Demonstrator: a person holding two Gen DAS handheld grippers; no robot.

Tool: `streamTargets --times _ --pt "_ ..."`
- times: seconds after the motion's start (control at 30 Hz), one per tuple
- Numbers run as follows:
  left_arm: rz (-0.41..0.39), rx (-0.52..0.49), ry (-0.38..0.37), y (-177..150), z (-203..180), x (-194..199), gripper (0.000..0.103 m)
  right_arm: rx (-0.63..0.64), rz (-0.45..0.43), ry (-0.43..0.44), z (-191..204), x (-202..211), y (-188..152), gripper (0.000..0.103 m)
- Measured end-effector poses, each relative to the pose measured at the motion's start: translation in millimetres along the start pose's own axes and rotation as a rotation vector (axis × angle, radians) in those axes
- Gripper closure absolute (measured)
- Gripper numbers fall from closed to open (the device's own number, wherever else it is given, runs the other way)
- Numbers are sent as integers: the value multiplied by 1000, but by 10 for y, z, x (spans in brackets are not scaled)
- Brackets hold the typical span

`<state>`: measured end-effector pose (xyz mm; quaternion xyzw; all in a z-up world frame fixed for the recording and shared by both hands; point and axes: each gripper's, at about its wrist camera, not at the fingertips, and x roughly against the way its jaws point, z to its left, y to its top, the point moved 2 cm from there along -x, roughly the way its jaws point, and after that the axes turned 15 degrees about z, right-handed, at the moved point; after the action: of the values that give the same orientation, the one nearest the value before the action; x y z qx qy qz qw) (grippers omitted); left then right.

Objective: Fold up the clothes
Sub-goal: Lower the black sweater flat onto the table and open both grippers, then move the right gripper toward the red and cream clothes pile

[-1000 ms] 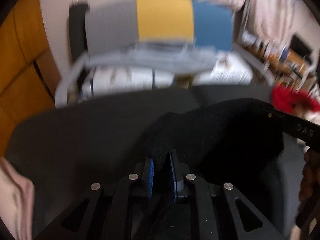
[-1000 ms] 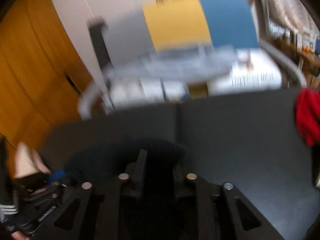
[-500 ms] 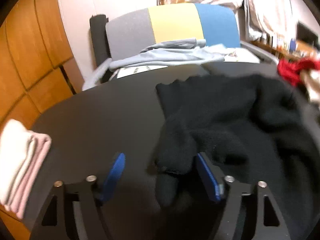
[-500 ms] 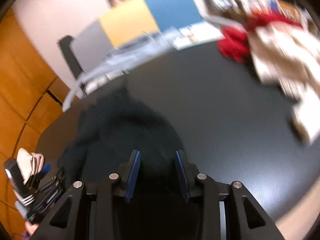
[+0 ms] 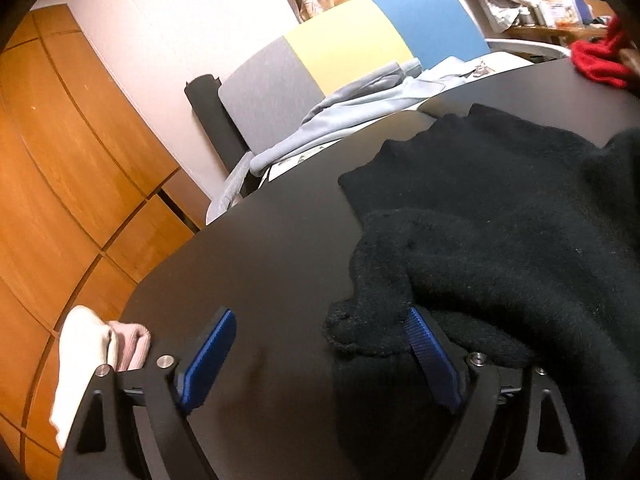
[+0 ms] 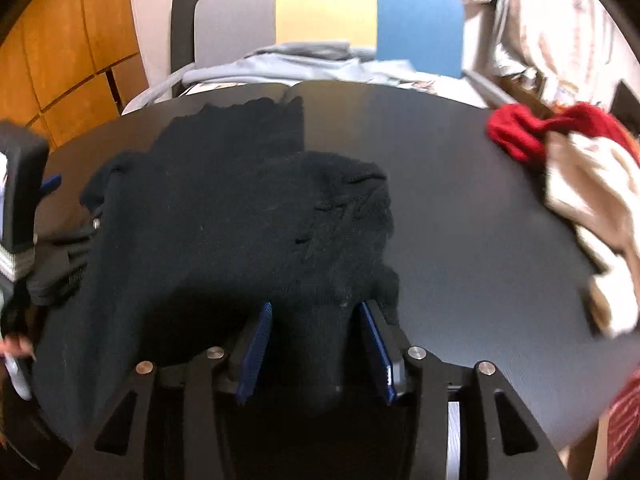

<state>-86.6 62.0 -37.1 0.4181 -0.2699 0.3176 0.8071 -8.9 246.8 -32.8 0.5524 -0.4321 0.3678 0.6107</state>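
You are laying black knitted sweater [image 6: 240, 216] rumpled on dark round table [image 6: 460, 220]. Left gripper [image 5: 320, 356] spreading wide, fabric touching one pad (not pinched); right gripper [image 6: 316, 344] opening around fold. Next: flatten, then re-pinch an edge.

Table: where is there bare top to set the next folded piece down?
Bare table runs between the black sweater and the red and beige pile at the right edge. A second free patch lies between the sweater and the pink folded stack. The middle, under the sweater, is crowded.
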Motion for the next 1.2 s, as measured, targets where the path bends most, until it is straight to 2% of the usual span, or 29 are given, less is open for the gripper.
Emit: streamTargets --times 0.03,0.1,0.2,0.27,0.53,0.67,0.73,0.77,0.83,0.9,0.97,1.13,1.2 --pt "10 5 8 81 27 -26 9 9 8 8 1 -34 123 65" --pt "34 20 21 286 96 -217 9 37 -1 4 22 -170 436 79" --pt "50 27 72 561 195 -467 9 73 -24 -9 70 -365 871 87" --pt "46 25 104 711 238 -611 9 85 -39 -22 107 -473 1113 89" --pt "41 41 185 1253 426 -1130 9 -17 -62 3 61 -729 1725 88" --pt "57 33 161 1360 512 -1171 9 -31 -65 -4 64 -755 1815 78" --pt "81 25 103 1297 565 -1032 11 -25 -59 29 62 -757 1835 69" --pt "94 22 75 1265 592 -962 11 -18 -45 65 23 -727 1844 69" --pt "117 16 16 1197 646 -820 11 -43 -29 86 -70 -594 1786 70" --pt "132 54 -89 1005 740 -618 11 -133 -125 174 -301 -199 1587 69" --pt "137 92 -180 763 809 -411 11 -199 -132 238 -498 76 1325 69" --pt "104 134 -270 54 756 12 11 -262 -33 232 -723 379 422 69" --pt "83 98 -255 -131 601 103 10 -268 23 221 -705 383 74 69"
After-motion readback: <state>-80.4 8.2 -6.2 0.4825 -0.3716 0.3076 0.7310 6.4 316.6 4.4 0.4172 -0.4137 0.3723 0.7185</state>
